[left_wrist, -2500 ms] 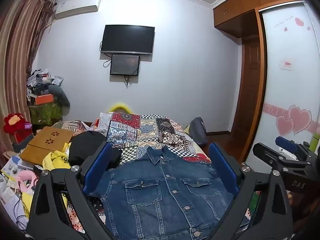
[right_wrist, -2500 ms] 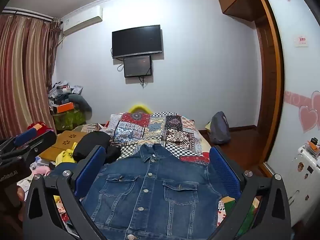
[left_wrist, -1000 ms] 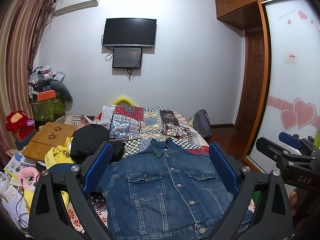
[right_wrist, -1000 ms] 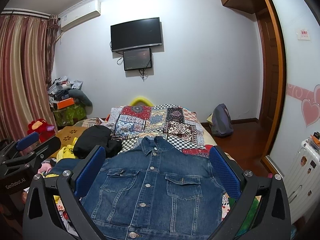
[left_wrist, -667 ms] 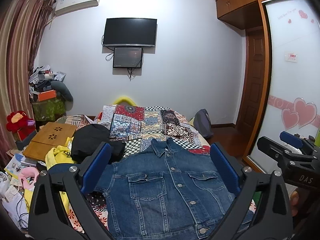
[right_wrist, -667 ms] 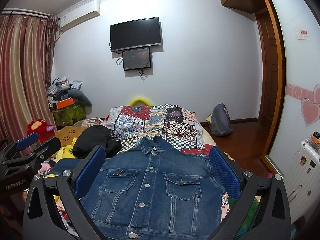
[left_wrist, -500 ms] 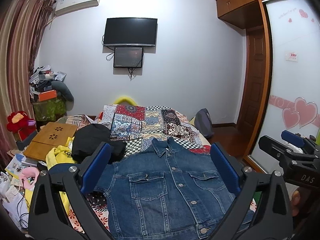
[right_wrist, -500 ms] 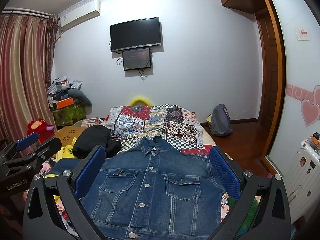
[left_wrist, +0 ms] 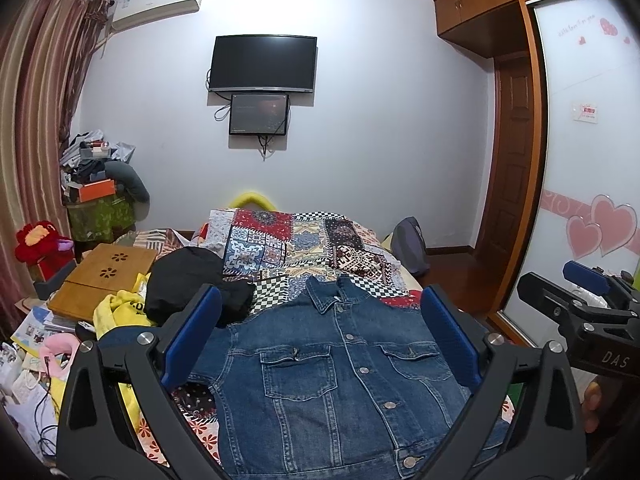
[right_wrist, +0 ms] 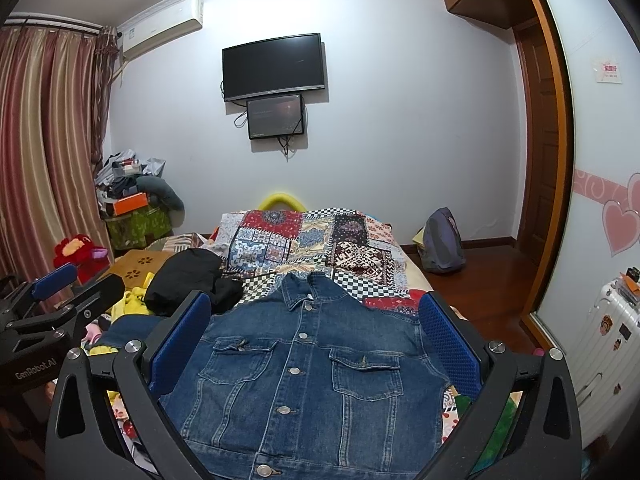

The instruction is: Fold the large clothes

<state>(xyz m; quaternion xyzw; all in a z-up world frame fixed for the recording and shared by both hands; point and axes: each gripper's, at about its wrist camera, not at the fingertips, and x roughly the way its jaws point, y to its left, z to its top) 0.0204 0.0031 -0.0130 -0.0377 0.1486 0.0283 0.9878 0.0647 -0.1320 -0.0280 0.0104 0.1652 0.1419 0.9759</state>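
A denim jacket [left_wrist: 336, 376] lies buttoned and face up on a bed spread with a patchwork quilt [left_wrist: 296, 240], collar toward the far wall. The left gripper [left_wrist: 320, 344] and right gripper [right_wrist: 316, 344] hang above it, jaws spread wide and empty. Folding appears not yet begun; the next move likely calls for lowering each gripper to pinch an outer edge or shoulder.
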